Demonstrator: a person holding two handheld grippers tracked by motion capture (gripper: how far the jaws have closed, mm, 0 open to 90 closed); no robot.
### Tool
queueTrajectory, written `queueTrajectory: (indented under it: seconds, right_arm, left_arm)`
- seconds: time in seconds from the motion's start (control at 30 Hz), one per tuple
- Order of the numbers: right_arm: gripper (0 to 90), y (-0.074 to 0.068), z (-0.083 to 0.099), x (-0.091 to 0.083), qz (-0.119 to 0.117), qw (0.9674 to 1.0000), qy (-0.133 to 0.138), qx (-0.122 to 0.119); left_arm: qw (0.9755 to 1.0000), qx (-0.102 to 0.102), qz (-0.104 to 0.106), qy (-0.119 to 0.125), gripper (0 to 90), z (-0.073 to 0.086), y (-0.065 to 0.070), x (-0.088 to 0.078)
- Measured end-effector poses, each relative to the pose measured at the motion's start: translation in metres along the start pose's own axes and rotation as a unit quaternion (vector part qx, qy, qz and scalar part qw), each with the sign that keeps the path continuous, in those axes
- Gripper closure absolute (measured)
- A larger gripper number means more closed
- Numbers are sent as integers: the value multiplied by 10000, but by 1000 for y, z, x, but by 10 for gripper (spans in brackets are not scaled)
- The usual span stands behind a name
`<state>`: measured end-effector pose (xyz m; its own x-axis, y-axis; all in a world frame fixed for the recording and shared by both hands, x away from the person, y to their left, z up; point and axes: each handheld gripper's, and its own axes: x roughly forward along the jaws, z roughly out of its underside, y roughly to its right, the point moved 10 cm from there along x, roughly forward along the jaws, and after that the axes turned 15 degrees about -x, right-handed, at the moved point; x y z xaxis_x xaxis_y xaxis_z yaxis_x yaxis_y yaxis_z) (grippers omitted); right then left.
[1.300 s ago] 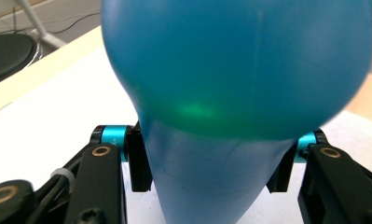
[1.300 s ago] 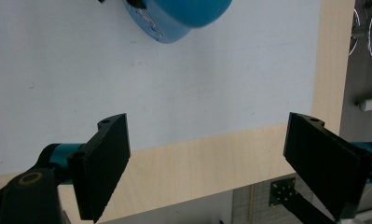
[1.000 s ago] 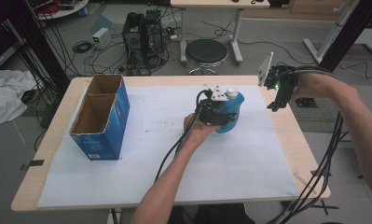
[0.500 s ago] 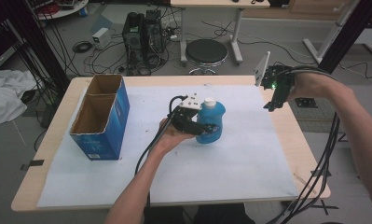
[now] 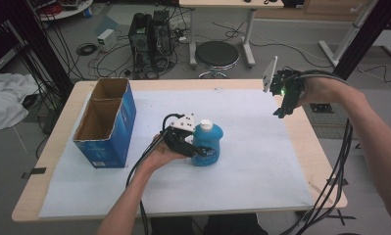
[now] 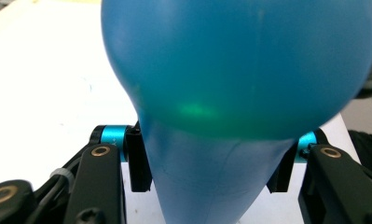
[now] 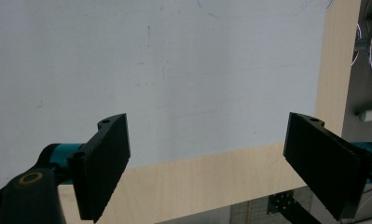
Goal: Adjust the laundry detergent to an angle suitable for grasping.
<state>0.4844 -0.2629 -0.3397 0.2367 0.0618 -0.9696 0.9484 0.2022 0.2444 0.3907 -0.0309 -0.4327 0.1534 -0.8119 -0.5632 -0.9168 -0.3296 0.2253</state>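
1. The squat blue plastic bottle with a white cap (image 5: 206, 143) stands upright on the white paper sheet (image 5: 261, 161) covering the wooden worktop (image 5: 325, 161), around the middle and a little toward the near side. Its long axis runs straight up.
2. The left tongs (image 5: 190, 147) are clenched on the bottle from its left side; in the left gripper view the two black pads (image 6: 138, 161) press the blue body (image 6: 239, 70) where it narrows.
3. Whether the bottle's base rests on the paper or hangs just clear is hard to tell from above.
4. The open blue cardboard box with two compartments (image 5: 106, 125) sits to the left of the bottle, apart from it, so any placing there would likely mean carrying the bottle leftward; the left hand is the nearer one.
5. The right tongs (image 5: 283, 108) hover released and empty over the far right edge, well apart from the bottle.
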Motion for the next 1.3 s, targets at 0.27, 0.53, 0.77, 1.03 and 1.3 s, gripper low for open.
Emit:
queueTrajectory:
  seconds: [0.27,0.53,0.77,1.03,1.3]
  right_arm:
    - [138,8,5,1,26,9985,-162,-519]
    - [137,6,6,0,36,9987,-164,-486]
    - [137,6,7,-1,31,9986,-192,-492]
    - [137,5,4,-1,27,9985,-170,-525]
    - [137,4,3,-1,17,9985,-193,-520]
  left_arm:
    - [9999,-88,124,-14,467,8,-1,-1]
    - [9996,86,275,48,466,8,-3,-2]
    - [9994,171,297,-49,463,9,-4,-2]
    - [9997,46,227,-30,442,8,-2,-1]
    - [9998,-111,110,-143,360,10,-5,-6]
